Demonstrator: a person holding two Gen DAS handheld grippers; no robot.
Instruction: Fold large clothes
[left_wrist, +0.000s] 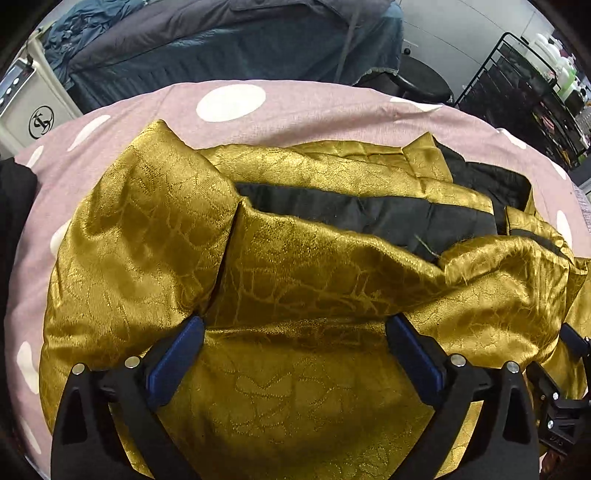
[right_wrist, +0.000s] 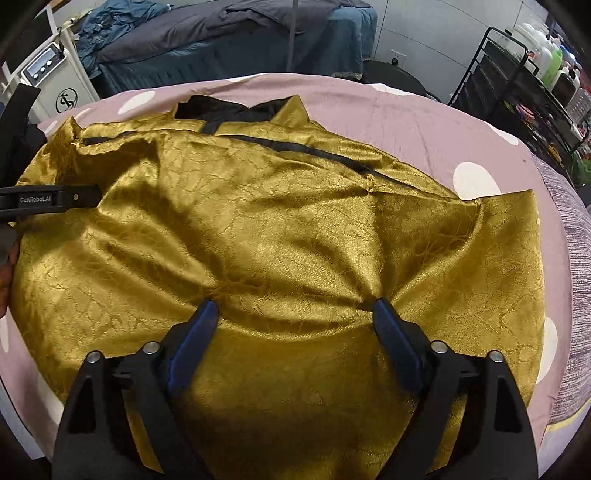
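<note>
A large shiny gold garment (left_wrist: 288, 280) with black lining (left_wrist: 362, 214) lies partly folded on a pink bedsheet with white dots (left_wrist: 295, 107). My left gripper (left_wrist: 295, 325) is open, its blue-padded fingers pressing down into the gold fabric near its front part. In the right wrist view the same garment (right_wrist: 280, 229) spreads across the bed, black collar (right_wrist: 229, 107) at the far side. My right gripper (right_wrist: 293, 306) is open, fingertips resting on the fabric. The left gripper's body (right_wrist: 48, 201) shows at the left edge there.
A black wire rack (right_wrist: 517, 92) with bottles stands at the right. A bed with dark blue covers (left_wrist: 221, 48) is behind, and a white machine (left_wrist: 26, 107) at the left. A grey striped blanket (right_wrist: 576, 277) lies along the right edge.
</note>
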